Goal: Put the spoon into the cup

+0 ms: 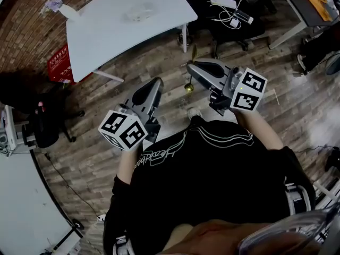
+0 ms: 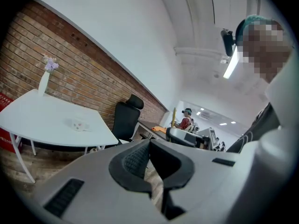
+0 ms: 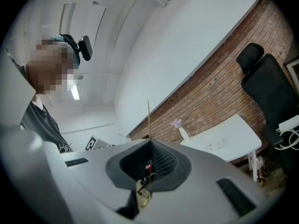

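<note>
In the head view a clear cup point(image 1: 139, 12) stands on the white table point(image 1: 106, 36) ahead of me. My right gripper point(image 1: 191, 68) is shut on a thin gold spoon point(image 1: 188, 87), bowl hanging down and handle pointing up, over the wooden floor short of the table. The right gripper view shows the spoon point(image 3: 148, 120) pinched between the pads, with the cup point(image 3: 216, 145) far off on the table. My left gripper point(image 1: 158, 82) hangs beside it, shut and empty. From the left gripper view the cup point(image 2: 77, 124) sits mid-table, and the spoon point(image 2: 174, 118) shows at the right.
A white vase with a purple flower point(image 1: 56, 4) stands at the table's far left corner by the brick wall. A black office chair point(image 1: 234, 23) carrying a power strip and cables is right of the table. A red sign point(image 1: 59, 62) leans by the wall.
</note>
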`<state>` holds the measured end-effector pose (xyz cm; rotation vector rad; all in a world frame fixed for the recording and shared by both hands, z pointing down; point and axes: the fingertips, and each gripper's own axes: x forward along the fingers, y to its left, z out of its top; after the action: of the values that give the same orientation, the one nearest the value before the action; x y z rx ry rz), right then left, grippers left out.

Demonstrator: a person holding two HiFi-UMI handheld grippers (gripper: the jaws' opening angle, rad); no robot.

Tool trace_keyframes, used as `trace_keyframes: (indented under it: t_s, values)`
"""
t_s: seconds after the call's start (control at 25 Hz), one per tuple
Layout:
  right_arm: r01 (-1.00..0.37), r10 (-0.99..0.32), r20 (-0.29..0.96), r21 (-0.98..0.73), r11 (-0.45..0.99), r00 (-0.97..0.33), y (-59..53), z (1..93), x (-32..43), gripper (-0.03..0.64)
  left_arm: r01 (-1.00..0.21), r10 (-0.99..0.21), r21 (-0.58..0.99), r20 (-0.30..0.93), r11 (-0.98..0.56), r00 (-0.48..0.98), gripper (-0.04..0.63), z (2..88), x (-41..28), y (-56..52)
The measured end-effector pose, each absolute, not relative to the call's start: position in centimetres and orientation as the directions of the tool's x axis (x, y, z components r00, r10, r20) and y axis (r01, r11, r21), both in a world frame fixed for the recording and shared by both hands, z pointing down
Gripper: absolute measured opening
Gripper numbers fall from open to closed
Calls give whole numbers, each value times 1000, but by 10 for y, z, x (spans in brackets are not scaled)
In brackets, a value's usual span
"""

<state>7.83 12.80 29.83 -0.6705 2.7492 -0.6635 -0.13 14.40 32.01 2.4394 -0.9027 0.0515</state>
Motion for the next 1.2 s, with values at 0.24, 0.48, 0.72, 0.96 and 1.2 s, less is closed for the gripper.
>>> trace_keyframes:
  t_s: [0.24, 0.48, 0.72, 0.96, 1.2]
  values:
    - [-357, -463, -118, -484, 799, -878, 71, 304, 102, -3, -634, -616, 481, 221, -606, 756, 5, 327, 23, 87]
    - [-329, -436, -125, -484, 811, -891, 35, 307, 118, -3, -662, -646, 470, 224, -584, 730, 5, 326, 38, 54]
    - [-312, -417, -132, -475, 823, -899, 11, 306, 115, -3, -686, -683, 478, 217, -549, 698, 5, 329, 28, 36]
    - [-314, -418, -119, -486, 816, -900, -22, 314, 97, -3, -689, -688, 490, 222, -534, 691, 5, 337, 8, 8]
    - [-341, -439, -85, -504, 794, -895, -79, 321, 71, -3, -677, -676, 521, 234, -520, 699, 5, 347, -21, -55]
